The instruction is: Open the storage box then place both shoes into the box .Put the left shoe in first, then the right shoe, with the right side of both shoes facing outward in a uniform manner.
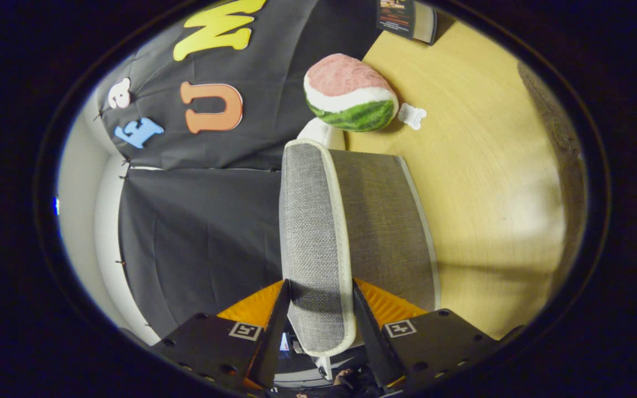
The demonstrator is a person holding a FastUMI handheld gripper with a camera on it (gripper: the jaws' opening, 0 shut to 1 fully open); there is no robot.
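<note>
Fingers (376, 326) of the gripper (318, 315) clamp the grey storage box lid (313, 243) between them. Lid runs ahead toward a watermelon plush (351, 94) on the wooden table (495, 177).

The box (385, 221) was mostly hidden behind its raised lid (316, 243), so its inside could not be seen. The lid's near end blocked the gap between the gripper (321, 309) fingers, and whether both pressed on it could not be told. A white object (323, 132) beyond the lid was largely covered. The booklet (405, 16) was cut off.
</note>
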